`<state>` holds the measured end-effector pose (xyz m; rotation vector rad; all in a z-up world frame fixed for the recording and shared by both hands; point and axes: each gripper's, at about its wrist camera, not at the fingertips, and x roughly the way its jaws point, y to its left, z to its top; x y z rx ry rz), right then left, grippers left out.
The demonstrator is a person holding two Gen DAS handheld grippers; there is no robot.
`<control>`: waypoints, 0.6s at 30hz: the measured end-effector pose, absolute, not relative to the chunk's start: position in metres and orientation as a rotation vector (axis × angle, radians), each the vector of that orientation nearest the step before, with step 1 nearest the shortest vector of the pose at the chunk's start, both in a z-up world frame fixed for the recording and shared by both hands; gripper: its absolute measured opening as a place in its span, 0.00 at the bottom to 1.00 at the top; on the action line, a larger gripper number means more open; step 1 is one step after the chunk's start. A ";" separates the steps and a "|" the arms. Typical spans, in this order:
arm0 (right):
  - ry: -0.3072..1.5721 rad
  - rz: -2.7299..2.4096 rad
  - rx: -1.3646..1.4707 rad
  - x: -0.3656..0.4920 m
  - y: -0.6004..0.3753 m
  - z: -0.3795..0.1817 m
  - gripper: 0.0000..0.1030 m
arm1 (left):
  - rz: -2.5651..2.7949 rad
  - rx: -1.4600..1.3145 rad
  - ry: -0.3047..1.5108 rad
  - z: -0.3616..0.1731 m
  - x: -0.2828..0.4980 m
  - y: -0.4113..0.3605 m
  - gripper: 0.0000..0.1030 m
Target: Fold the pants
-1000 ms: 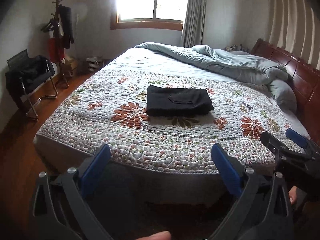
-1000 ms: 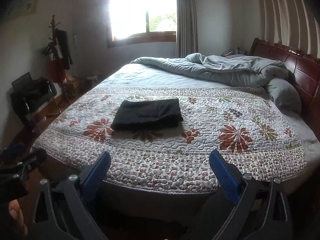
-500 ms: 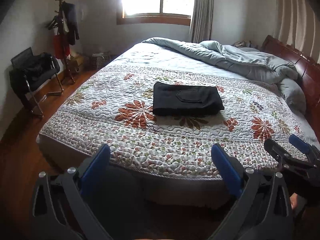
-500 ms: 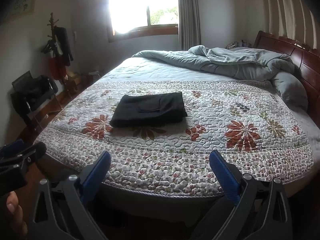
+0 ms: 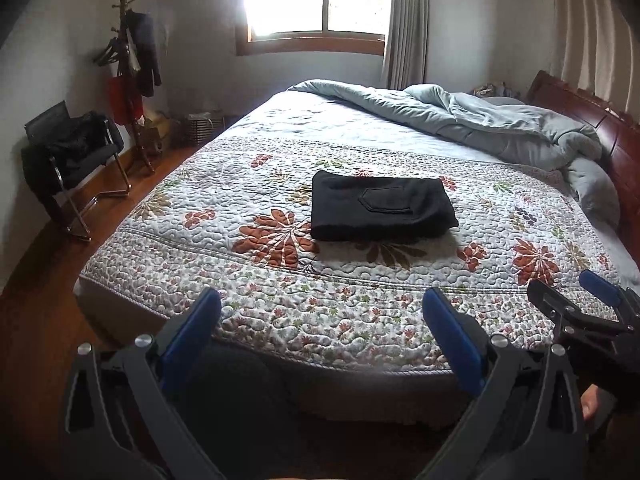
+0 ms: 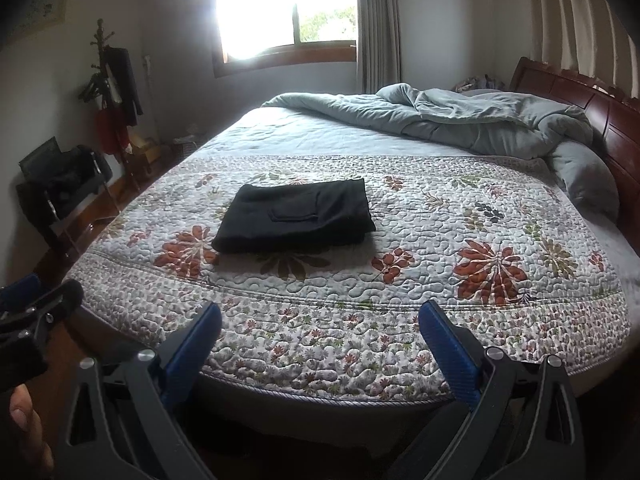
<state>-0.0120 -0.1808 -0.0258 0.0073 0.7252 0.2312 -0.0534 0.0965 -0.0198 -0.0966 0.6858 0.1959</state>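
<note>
You hold the left hand-held gripper [image 5: 320, 320] released, its blue-padded fingers [image 5: 192, 332] spread wide with nothing between them, hovering off the near edge of the bed [image 5: 280, 364]. Your right hand-held gripper [image 6: 320, 332] is just as slack, jaws wide apart and empty, also short of the mattress edge. In the left wrist view the right tool shows at the lower right with a bit of your hand [image 5: 592, 402] behind it; in the right wrist view the left tool pokes in at the lower left above your thumb [image 6: 24, 424].

The black pants [image 5: 380, 210] lie folded into a neat rectangle on the floral quilt [image 5: 256, 280], a back pocket facing up, well apart from both grippers. Beyond them a grey duvet [image 5: 500, 128] is bunched up against the dark wooden headboard [image 5: 580, 108]. Off to the left stand a black chair [image 5: 72, 152] and a coat rack [image 5: 128, 64], with the bright window [image 5: 316, 0] behind.
</note>
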 end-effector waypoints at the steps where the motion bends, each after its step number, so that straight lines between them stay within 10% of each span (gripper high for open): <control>1: 0.726 0.232 0.006 -0.011 -0.180 -0.026 0.96 | 0.196 -0.100 0.687 -0.020 -0.052 0.098 0.97; 18: 0.730 0.222 -0.007 -0.003 -0.175 -0.029 0.96 | 0.206 -0.096 0.691 -0.023 -0.044 0.104 0.97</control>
